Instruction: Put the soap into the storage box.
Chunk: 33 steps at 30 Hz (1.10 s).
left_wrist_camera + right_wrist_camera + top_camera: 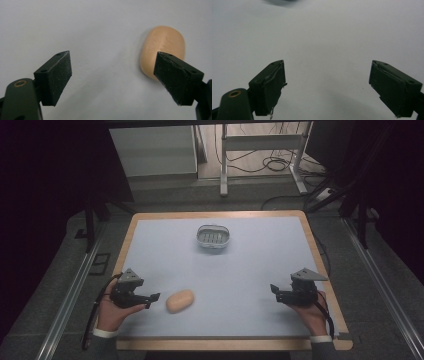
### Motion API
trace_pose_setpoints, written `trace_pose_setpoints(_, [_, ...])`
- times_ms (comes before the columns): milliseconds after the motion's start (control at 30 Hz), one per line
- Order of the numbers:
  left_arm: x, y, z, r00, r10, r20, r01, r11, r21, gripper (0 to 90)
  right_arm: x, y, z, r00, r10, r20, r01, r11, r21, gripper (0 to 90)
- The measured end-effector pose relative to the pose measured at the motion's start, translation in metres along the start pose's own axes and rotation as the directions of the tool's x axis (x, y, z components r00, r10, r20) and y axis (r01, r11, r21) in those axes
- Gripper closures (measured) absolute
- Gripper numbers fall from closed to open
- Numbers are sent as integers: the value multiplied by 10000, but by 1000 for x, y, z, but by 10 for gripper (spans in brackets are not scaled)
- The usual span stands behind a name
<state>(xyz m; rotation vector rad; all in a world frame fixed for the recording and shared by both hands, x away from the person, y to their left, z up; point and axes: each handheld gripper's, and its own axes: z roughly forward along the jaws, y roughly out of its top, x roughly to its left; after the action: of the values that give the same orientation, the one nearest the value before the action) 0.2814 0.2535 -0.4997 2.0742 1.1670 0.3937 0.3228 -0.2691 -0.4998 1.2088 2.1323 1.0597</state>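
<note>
Fingers of both grippers spread apart, just left of bread roll; probably soft, light; pinch gently across middle.

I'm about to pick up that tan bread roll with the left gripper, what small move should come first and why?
Probably shift the left gripper sideways toward the bread roll. Its jaws stand open, but the roll lies off-centre, behind one jaw rather than in the gap, so closing now would miss it.
</note>
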Motion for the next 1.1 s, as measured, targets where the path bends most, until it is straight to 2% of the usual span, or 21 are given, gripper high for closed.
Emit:
trace_pose_setpoints(67, [-2, 1, 3, 10000, 10, 92, -11, 10000, 95, 160, 0, -1, 1, 10000, -71, 26, 71, 10000, 69, 142])
trace_pose_setpoints(167, [-7, 2, 7, 9994, 349, 81, -352, 9988, 342, 162, -2, -3, 1, 10000, 6, -36, -6, 10000, 57, 142])
trace_pose_setpoints(300, [-12, 4, 6, 9987, 495, 119, -498, 9983, 307, 159, -6, -7, -3, 9997, 74, 215, -73, 10000, -49, 166])
trace_pose_setpoints(433, [-17, 5, 2, 9982, 523, 289, -530, 9982, 267, 160, -9, -10, -6, 9996, 227, 196, -224, 9996, -154, 174])
trace_pose_setpoints(500, [-19, 8, 1, 9966, 642, 507, -661, 9971, 365, 166, -11, -10, -8, 9994, 280, 222, -276, 9994, -190, 173])
trace_pose_setpoints(700, [-23, 19, -1, 9937, 897, 675, -927, 9948, 427, 175, -13, -9, -14, 9986, 478, 219, -470, 9983, -333, 173])
trace_pose_setpoints(900, [-29, 30, 2, 9889, 1189, 896, -1246, 9903, 609, 185, -10, -13, -15, 9985, 514, 175, -512, 9986, -158, 170])
trace_pose_setpoints(1100, [-36, 39, 1, 9832, 1471, 1082, -1530, 9870, 483, 200, -10, -13, -21, 9982, 546, 241, -539, 9981, -291, 169])
